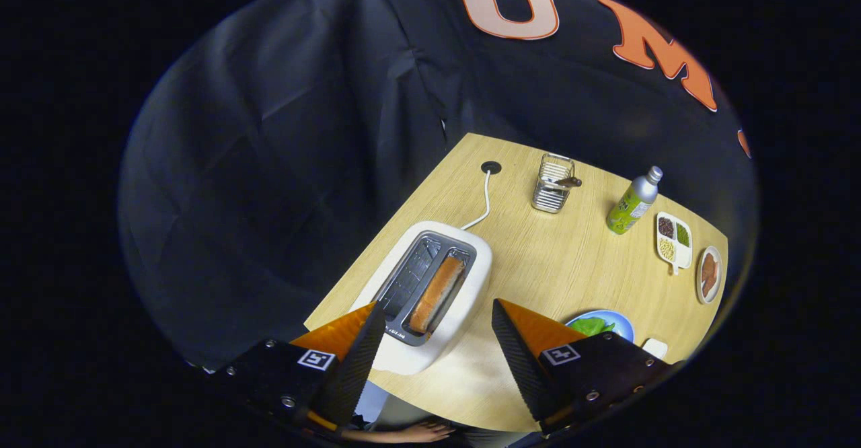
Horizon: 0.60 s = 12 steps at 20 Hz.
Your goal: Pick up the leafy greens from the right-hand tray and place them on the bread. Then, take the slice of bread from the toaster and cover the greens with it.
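Pale wood table (538, 266) spreads below as I hold the gripper (437, 333) high, fingers spread wide and empty, straddling the white toaster (464, 286). A slice of bread (437, 293) stands in its right slot, just ahead of the fingers, ready for lifting later. The leafy greens (592, 327) lie on a blue plate (622, 323) beside the right finger, partly hidden by it. Beyond stand a wire holder (553, 182), a green bottle (632, 202) and a divided dish (675, 241). A hand (424, 432) rests below.
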Motion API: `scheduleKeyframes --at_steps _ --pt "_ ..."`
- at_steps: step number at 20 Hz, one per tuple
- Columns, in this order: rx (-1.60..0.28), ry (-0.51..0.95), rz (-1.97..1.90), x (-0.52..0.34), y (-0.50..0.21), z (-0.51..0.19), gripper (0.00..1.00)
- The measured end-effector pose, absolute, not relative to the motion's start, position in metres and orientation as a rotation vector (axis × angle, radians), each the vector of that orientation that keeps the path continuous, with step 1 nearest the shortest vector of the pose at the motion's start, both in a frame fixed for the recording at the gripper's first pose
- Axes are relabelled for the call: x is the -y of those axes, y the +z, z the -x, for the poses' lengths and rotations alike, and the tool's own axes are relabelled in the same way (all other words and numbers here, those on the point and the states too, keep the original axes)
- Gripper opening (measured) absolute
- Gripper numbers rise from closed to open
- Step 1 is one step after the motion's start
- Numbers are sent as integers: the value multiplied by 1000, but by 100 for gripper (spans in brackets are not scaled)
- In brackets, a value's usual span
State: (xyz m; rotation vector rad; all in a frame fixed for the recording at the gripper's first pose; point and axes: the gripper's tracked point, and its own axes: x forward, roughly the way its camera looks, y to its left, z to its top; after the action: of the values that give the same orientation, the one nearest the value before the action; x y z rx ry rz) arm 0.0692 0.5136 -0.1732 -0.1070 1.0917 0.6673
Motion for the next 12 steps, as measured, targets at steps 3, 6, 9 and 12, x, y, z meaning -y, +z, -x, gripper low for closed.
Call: scheduleKeyframes --at_steps 3,6,9,12 --pt "-1139 632 104 -521 -187 -69 93" --pt "-1165 606 91 -533 -196 -74 91" --pt "-1215 570 94 -539 -208 -75 84" --pt "-1238 538 130 -540 -221 -79 73"
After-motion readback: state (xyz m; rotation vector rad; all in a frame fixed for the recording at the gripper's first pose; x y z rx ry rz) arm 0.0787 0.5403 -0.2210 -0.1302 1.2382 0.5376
